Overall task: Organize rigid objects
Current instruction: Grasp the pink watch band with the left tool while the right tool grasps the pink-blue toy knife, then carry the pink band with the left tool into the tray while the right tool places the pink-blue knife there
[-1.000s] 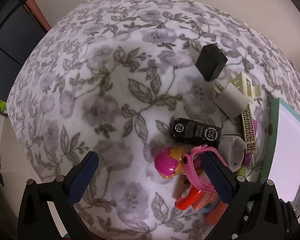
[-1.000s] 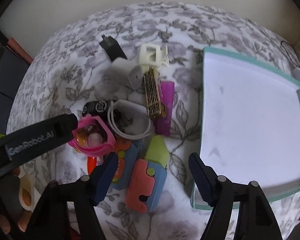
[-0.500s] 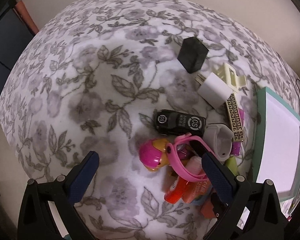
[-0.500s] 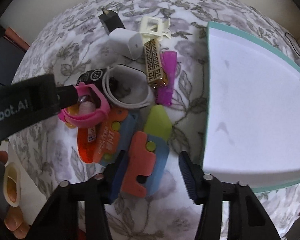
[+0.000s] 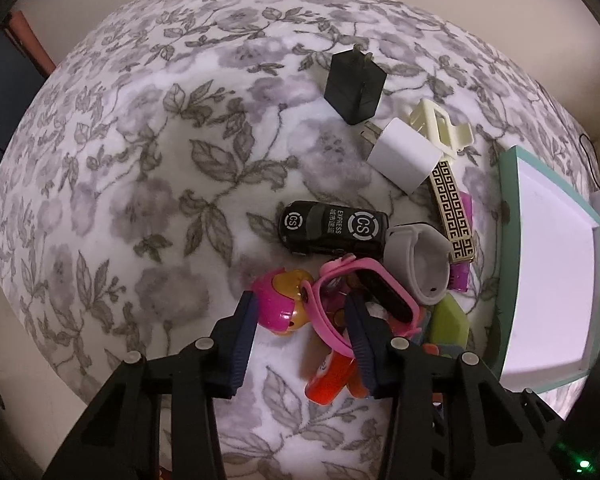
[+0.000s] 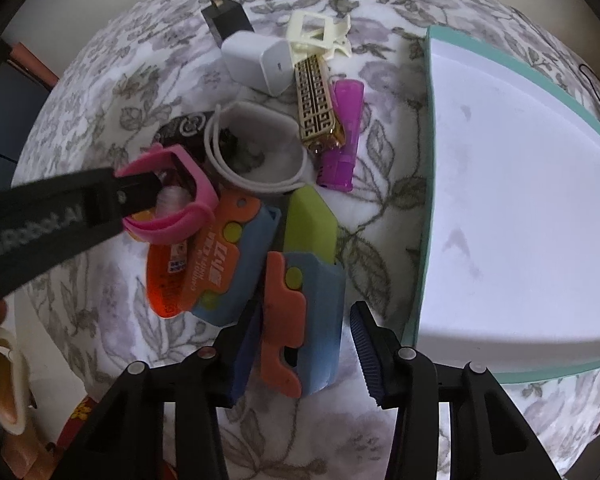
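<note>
1. The left gripper [image 5: 300, 322] has just been closing; its jaws now flank the pink toy figure [image 5: 282, 306] and pink watch band [image 5: 328, 316] on the floral cloth [image 5: 140, 200], seemingly pinching them.
2. The right gripper [image 6: 304, 340] has just been closing around the orange-and-blue block [image 6: 300, 332]; contact is unclear, just beside the teal-rimmed tray [image 6: 424, 240].

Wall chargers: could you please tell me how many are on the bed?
2. The black charger lies at the pile's far end; the white charger sits just nearer, beside the cream clip. Others may hide underneath.

Two close downward views, shared toy pile [image 5: 340, 280]
</note>
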{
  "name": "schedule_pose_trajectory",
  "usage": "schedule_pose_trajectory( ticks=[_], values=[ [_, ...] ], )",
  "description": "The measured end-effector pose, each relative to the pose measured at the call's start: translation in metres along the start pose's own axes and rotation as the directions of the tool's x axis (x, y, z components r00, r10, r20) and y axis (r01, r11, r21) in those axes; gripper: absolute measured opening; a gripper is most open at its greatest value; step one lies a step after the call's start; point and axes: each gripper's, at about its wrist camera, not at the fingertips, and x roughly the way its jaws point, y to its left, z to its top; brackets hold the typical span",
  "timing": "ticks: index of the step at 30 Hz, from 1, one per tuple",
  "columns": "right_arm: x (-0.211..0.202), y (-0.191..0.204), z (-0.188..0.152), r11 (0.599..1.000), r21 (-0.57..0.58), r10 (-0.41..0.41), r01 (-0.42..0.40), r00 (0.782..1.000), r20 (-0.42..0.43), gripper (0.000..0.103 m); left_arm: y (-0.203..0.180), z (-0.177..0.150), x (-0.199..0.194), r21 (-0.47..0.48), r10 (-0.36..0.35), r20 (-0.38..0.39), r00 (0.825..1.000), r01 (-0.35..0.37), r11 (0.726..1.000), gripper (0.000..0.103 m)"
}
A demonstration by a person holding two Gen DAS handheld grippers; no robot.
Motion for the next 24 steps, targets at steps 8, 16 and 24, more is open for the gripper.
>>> schedule_pose_trajectory(
  ticks=[8,16,24],
  values=[
    [0.006,0.017,0.0,0.997,-0.043,-0.056,0.057,0.998,0.018,0.047,-0.002,0.0,-0.002,0.021,0.022,0.026,0.999,-0.022,1.0,0.033],
    [0.002,0.014,-0.004,0.998,-0.034,-0.046,0.047,0.999,0.019,0.046,-0.002,-0.002,-0.008,0.022,-0.074,0.029,0.997,0.073,0.997,0.012],
    [-0.014,-0.005,-0.007,1.0,-0.007,0.004,-0.004,0.999,0.051,0.046,0.001,-0.003,-0.02,0.02,-0.097,0.07,0.993,0.095,0.995,0.01]
  ],
)
